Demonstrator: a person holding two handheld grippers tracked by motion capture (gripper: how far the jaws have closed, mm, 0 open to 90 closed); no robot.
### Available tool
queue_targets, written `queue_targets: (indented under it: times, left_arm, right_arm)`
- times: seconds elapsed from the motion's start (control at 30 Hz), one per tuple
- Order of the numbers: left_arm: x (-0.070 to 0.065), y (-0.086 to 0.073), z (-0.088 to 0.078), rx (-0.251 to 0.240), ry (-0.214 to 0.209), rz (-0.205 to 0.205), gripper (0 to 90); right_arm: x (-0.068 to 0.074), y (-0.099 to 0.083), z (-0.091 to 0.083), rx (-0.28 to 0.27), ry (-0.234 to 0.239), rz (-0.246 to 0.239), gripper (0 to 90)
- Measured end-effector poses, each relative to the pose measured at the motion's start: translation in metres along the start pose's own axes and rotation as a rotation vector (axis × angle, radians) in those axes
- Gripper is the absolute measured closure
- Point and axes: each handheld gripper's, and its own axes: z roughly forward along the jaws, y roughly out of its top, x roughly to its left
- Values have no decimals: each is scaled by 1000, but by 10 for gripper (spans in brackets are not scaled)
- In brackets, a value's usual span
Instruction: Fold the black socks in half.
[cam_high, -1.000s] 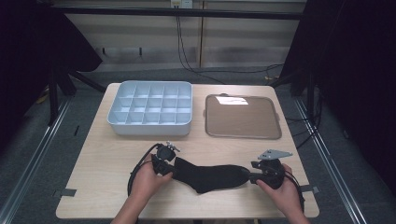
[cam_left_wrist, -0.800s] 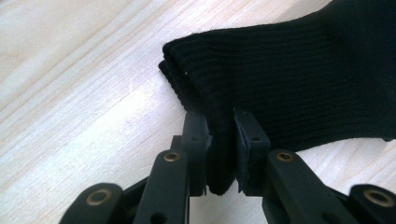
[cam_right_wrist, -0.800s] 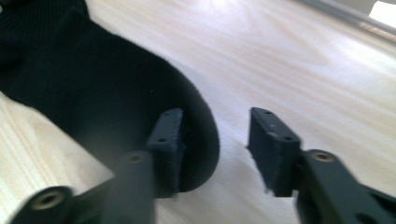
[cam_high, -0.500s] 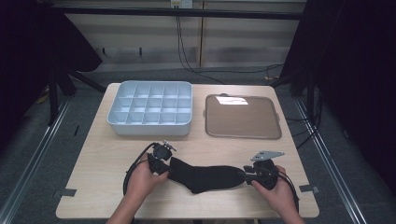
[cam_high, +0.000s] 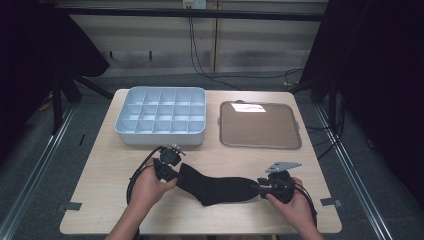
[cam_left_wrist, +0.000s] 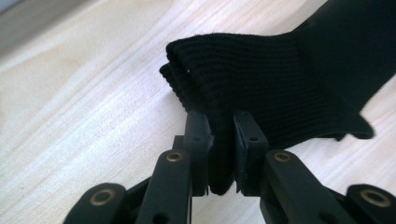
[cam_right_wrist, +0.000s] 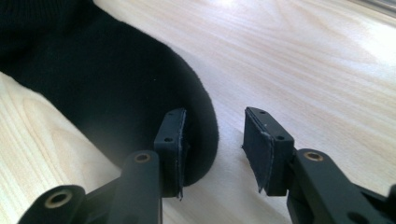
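Note:
A black sock (cam_high: 215, 187) lies stretched across the near part of the wooden table (cam_high: 110, 200). My left gripper (cam_high: 176, 172) is shut on its ribbed cuff (cam_left_wrist: 280, 79); in the left gripper view the jaws (cam_left_wrist: 223, 121) pinch the folded cuff edge, which is lifted a little off the wood. My right gripper (cam_high: 256, 189) is at the toe end. In the right gripper view its jaws (cam_right_wrist: 215, 123) have just been closing. The sock's toe (cam_right_wrist: 93, 84) sits between them against one pad, with bare table showing before the other pad.
A pale blue tray with several compartments (cam_high: 161, 137) stands at the back left. A flat brown tray (cam_high: 260, 125) lies at the back right. Both sit beyond the sock, a short way from the grippers. Cables trail from both grippers toward the person.
My left gripper has risen slightly with the cuff in it. The sock now lies straighter and more stretched between the two grippers. The right hand has barely moved.

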Motion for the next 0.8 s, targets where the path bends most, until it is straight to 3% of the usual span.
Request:
queue_targets:
  times: [0.47, 0.67, 0.77, 0.8]
  left_arm:
    - [-2, 12, -25, -4, 14, 23, 780]
    - [-1, 11, -27, 4, 22, 25, 780]
    - [3, 9, -26, 8, 25, 12, 781]
    - [4, 8, -26, 6, 27, 15, 781]
  right_arm:
    - [6, 4, 6, 9, 14, -3, 567]
    - [6, 8, 1, -2, 17, -6, 559]
    - [6, 9, -3, -4, 26, -11, 595]
    - [7, 10, -6, -5, 30, -12, 649]
